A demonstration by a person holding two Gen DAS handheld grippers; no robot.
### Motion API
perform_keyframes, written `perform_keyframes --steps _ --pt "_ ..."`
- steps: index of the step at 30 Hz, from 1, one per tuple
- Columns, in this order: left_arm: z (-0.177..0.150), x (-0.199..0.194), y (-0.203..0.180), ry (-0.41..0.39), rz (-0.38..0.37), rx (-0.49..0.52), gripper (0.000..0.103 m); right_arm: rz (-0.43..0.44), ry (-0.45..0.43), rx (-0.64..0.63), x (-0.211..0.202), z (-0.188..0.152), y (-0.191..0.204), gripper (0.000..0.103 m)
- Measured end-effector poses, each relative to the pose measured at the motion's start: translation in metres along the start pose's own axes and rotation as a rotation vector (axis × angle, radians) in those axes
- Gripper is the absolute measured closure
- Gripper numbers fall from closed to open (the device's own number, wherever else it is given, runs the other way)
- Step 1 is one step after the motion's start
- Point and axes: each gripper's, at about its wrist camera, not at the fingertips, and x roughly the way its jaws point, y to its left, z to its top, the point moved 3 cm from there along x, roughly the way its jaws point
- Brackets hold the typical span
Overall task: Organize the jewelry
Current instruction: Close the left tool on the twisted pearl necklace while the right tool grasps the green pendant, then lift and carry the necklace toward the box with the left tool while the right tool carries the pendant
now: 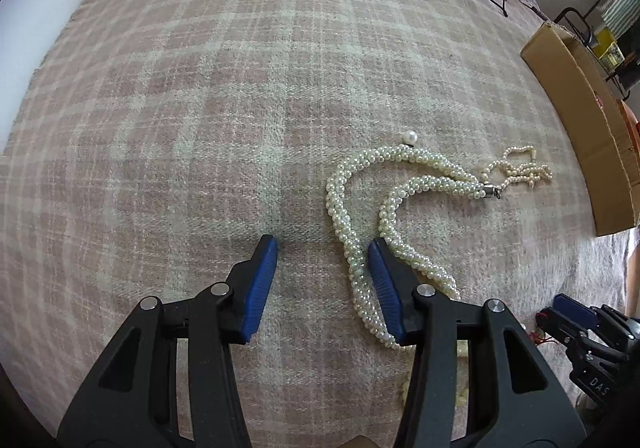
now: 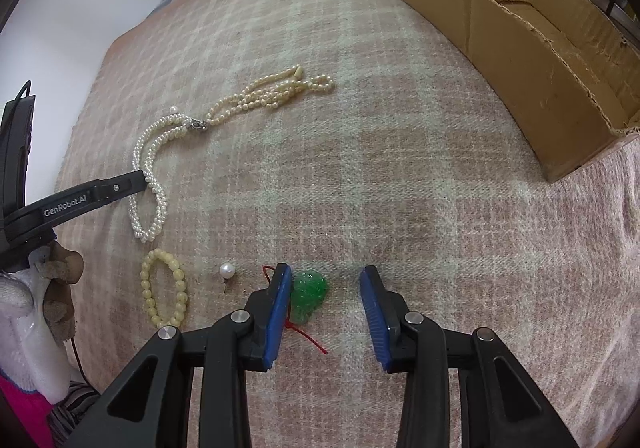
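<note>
— Step in hand? Picking up, by the look of it. Left gripper (image 1: 322, 248) down over the blanket (image 1: 200, 87), jaws partly apart and empty, right one touching the twisted pearl necklace (image 1: 360, 183) at centre right of the left view.

— And the right gripper (image 2: 324, 278)? Jaws half apart, holding nothing; green pendant (image 2: 309, 294) on its red cord just inside the left one, low in the right view.

— Next move? Probably shifting left gripper to straddle the strand, then closing. Cardboard box (image 2: 520, 59) waiting at upper right.
</note>
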Motion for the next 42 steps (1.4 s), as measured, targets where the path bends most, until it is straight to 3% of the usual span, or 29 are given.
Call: perform_keyframes --steps 3,5,7,9,17,21,24,29,31,34,42 --pt "-0.002 0.001 -0.011 -0.040 0.052 0.067 0.059 -0.016 -0.002 -0.002 0.001 0.001 0.002 0.065" --pt "-0.001 0.002 -0.014 -0.056 0.055 0.080 0.070 -0.028 -0.003 -0.008 0.001 0.002 0.005 0.065" --pt "-0.001 0.000 -0.017 -0.068 0.055 0.091 0.089 -0.036 -0.003 -0.011 0.002 0.003 0.006 0.065" --pt "-0.001 -0.001 -0.019 -0.069 0.069 0.096 0.096 -0.040 -0.002 -0.008 0.002 0.003 0.007 0.065" --pt "-0.002 -0.005 -0.014 -0.069 0.037 0.083 0.097 -0.068 -0.007 -0.011 0.003 0.004 0.014 0.065" --pt "-0.003 -0.007 -0.012 -0.070 0.026 0.078 0.097 0.011 0.019 0.092 -0.004 -0.003 0.000 0.072" --pt "-0.003 -0.008 -0.013 -0.070 0.024 0.077 0.097 0.011 0.027 0.098 -0.002 -0.007 -0.001 0.072" --pt "-0.005 -0.010 -0.013 -0.071 0.020 0.076 0.097 -0.068 -0.001 0.019 0.003 -0.005 0.014 0.073" --pt "-0.005 -0.011 -0.012 -0.071 0.014 0.072 0.097 -0.081 -0.015 -0.024 0.004 -0.005 0.020 0.084" --pt "-0.006 -0.014 -0.009 -0.075 0.003 0.056 0.097 -0.103 -0.033 -0.097 0.005 -0.007 0.028 0.088" --pt "0.001 -0.052 0.016 -0.132 -0.098 -0.043 0.097 -0.080 -0.088 -0.105 -0.015 -0.013 0.021 0.089"
